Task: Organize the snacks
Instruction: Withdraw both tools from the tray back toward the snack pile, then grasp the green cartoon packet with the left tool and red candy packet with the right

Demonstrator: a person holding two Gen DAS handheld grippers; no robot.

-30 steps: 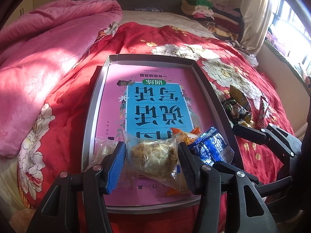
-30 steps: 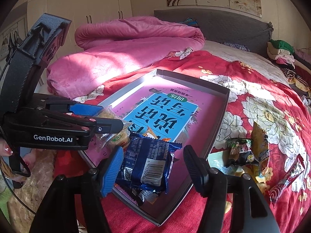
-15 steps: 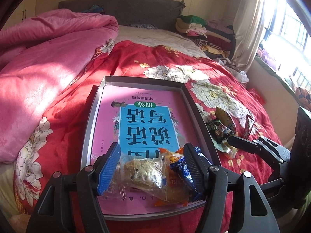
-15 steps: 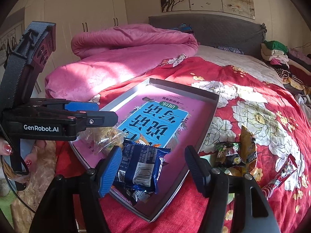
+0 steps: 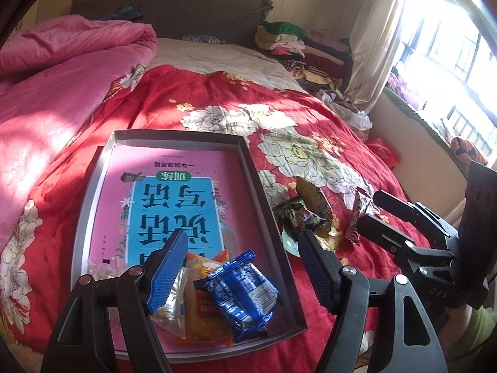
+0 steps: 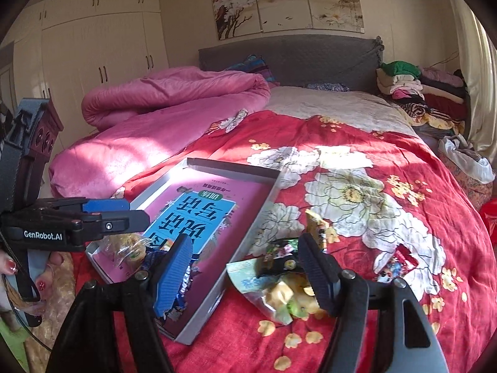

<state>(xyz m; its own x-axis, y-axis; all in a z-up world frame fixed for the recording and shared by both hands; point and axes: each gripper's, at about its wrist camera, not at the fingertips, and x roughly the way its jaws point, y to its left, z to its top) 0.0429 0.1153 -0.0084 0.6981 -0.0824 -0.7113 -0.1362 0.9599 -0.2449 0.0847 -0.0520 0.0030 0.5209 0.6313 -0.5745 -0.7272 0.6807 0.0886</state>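
A grey tray (image 5: 248, 168) lies on the red flowered bedspread with a pink and blue book (image 5: 174, 205) inside. At its near end rest a blue packet (image 5: 245, 292), an orange packet (image 5: 202, 320) and a clear packet (image 5: 169, 307). My left gripper (image 5: 241, 236) hovers over them, jaws opening, pads touching nothing. Right of the tray lie loose snacks: a green-black packet (image 6: 279, 258), a pale packet (image 6: 248, 279), a yellow one (image 6: 316, 227) and a red one (image 6: 400, 258). My right gripper (image 6: 245, 242) hangs above them, jaws opening and empty. The blue packet (image 6: 183, 279) is half hidden behind its left finger.
A pink quilt (image 5: 62, 77) is heaped along the left of the bed. Folded clothes (image 5: 295, 40) are stacked by the grey headboard (image 6: 295, 56). A curtain and window (image 5: 450, 46) are on the right. A hand with painted nails (image 6: 9, 264) holds the left gripper.
My left gripper let go of the clear packet and drew back and up. The right gripper left the blue packet in the tray and swung right, over the loose snacks.
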